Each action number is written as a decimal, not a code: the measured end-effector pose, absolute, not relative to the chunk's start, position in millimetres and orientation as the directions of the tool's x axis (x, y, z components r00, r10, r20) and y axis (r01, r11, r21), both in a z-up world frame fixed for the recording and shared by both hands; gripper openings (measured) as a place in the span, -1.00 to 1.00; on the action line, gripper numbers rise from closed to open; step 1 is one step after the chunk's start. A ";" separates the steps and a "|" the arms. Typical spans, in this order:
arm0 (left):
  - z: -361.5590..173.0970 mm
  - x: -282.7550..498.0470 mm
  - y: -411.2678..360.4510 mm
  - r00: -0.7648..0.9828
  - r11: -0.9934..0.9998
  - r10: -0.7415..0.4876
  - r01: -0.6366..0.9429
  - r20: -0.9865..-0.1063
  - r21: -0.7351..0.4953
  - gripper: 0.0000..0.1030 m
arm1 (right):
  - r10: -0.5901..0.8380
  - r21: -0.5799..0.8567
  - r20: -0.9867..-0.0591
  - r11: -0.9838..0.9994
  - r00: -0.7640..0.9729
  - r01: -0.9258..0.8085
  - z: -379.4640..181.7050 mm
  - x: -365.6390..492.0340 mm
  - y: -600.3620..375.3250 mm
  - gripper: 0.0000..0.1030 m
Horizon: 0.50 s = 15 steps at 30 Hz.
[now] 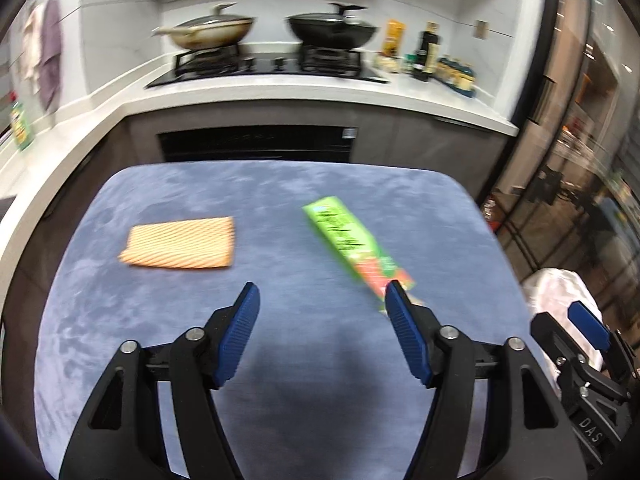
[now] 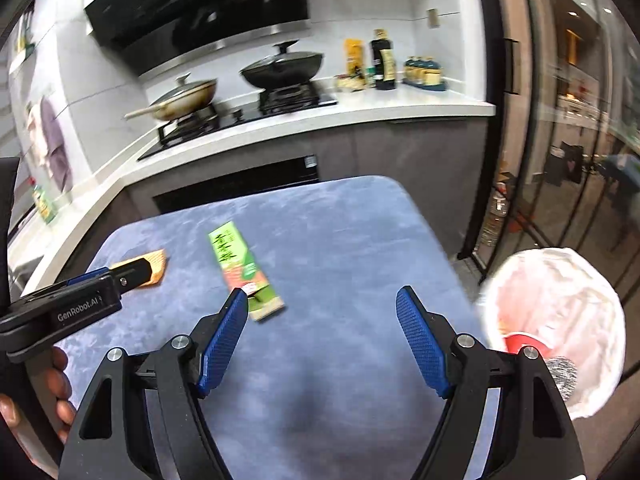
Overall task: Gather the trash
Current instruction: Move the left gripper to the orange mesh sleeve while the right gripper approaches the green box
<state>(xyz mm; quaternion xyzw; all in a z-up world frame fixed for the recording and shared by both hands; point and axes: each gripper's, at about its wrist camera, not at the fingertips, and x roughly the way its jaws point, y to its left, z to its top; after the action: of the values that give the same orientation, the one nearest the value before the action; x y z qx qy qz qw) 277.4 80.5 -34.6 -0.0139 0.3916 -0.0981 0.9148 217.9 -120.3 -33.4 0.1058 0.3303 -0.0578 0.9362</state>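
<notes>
Nearest to us, our left tool [image 1: 322, 292] hangs over the blue desk [image 1: 280, 380] with its jaws spread wide and nothing between them. Our right tool [image 2: 322, 300] is equally wide and empty, low above the same desk. Just past the right finger of the left tool lies the green and orange carton [image 1: 354, 246], flat on the desk and angled away from us; from the right wrist view the same carton [image 2: 244, 272] sits just beyond the left finger. Further left on the desk rests a folded orange striped cloth [image 1: 180, 244], well apart from the carton. Off the desk's right edge stands a bin lined with a white bag [image 2: 560, 280], a red cup [image 2: 524, 342] and a steel scourer [image 2: 562, 376] inside it. Beyond, two lidded pans [image 1: 332, 30] sit on the stove.
</notes>
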 end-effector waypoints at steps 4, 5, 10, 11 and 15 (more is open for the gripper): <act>-44.5 291.5 117.6 0.672 0.989 -0.144 0.092 -0.727 -0.112 0.29 | -0.010 0.149 -0.650 0.979 0.760 0.141 -42.8 237.8 -97.8 0.44; -48.1 296.3 127.6 0.670 0.991 -0.130 0.073 -0.731 -0.109 0.29 | -0.004 0.146 -0.655 0.980 0.756 0.132 -45.7 242.9 -92.7 0.44; -65.4 317.8 170.7 0.644 0.992 -0.073 -0.035 -0.762 -0.125 0.34 | 0.017 0.127 -0.681 0.987 0.732 0.096 -61.3 269.1 -70.9 0.44; -68.1 321.3 177.4 0.639 0.990 -0.067 -0.054 -0.766 -0.132 0.38 | 0.019 0.125 -0.685 0.988 0.728 0.092 -64.1 273.9 -68.4 0.44; -81.0 338.8 208.7 0.611 0.976 -0.035 -0.150 -0.791 -0.159 0.39 | 0.031 0.105 -0.700 0.993 0.713 0.060 -76.1 296.2 -55.9 0.44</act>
<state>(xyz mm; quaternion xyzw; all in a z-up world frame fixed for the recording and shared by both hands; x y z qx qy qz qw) 338.8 208.7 -81.0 -0.1050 0.4401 0.0325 0.8912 296.2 -55.9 -76.1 0.0599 0.3786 -0.0079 0.9236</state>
